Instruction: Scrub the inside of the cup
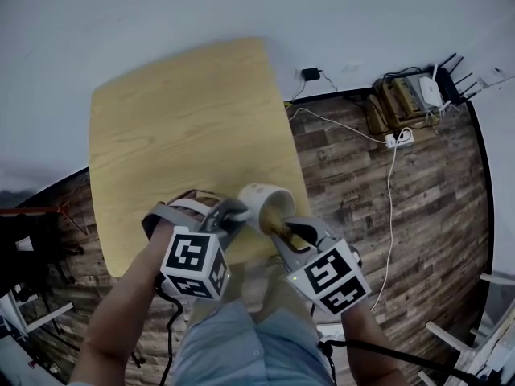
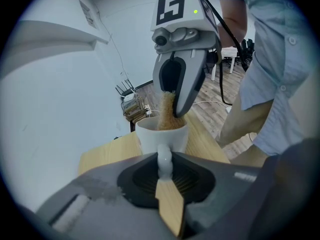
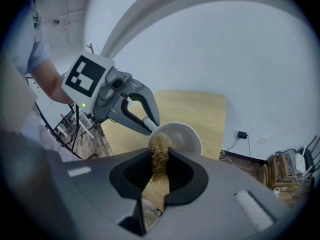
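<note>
A white cup (image 1: 261,199) hangs tilted over the near edge of the wooden table (image 1: 185,127). My left gripper (image 1: 233,213) is shut on the cup's handle (image 2: 164,156), which shows clamped between the jaws in the left gripper view. My right gripper (image 1: 282,230) comes from the right, shut on a brown fibrous scrubber (image 3: 160,151). The scrubber's tip (image 2: 168,113) reaches into the cup's mouth (image 3: 179,135). In the right gripper view the left gripper (image 3: 150,122) grips the cup from the left. The cup's bottom is hidden.
The light wooden table stands against a white wall (image 1: 241,6). On the wood-plank floor to the right lie a power strip (image 1: 400,137), white cables (image 1: 392,207) and a router (image 1: 426,91). The person's legs (image 1: 241,336) are below the grippers.
</note>
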The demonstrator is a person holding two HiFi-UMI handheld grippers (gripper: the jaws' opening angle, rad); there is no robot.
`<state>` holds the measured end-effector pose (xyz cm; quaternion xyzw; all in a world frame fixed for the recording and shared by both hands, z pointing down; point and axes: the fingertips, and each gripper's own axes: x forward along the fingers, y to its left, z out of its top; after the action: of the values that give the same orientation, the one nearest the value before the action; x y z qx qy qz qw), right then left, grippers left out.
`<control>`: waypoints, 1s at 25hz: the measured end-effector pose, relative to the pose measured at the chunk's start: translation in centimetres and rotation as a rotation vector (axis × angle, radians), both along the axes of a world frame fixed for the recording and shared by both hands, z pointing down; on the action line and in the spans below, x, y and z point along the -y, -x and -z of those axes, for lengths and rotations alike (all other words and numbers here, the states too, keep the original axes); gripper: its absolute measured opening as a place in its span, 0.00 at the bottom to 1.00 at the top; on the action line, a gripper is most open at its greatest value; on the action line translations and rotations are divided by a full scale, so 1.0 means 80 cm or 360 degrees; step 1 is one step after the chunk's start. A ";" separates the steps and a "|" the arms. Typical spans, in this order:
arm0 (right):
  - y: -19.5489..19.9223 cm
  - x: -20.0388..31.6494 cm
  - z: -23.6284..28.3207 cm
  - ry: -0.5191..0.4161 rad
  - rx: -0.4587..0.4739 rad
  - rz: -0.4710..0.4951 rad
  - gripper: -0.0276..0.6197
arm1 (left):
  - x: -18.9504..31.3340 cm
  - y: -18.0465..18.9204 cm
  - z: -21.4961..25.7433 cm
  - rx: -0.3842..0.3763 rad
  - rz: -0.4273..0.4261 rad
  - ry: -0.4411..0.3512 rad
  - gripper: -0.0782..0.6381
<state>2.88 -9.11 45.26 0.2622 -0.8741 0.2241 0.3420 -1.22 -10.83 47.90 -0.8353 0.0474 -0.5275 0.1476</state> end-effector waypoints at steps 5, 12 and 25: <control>0.010 0.014 0.021 -0.0074 -0.0016 0.0060 0.13 | -0.003 0.003 -0.003 0.0026 -0.0014 0.0023 0.21; -0.016 0.042 0.037 -0.0144 -0.0050 0.0053 0.13 | -0.003 0.003 -0.002 0.0043 -0.0018 0.0036 0.21; -0.044 0.020 -0.003 -0.0055 -0.0105 0.0005 0.13 | 0.002 0.006 0.001 -0.0019 0.0057 0.0034 0.20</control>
<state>6.39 -10.72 45.47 0.2740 -0.8665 0.1996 0.3665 -1.74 -11.00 47.80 -0.8389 0.0576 -0.5256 0.1290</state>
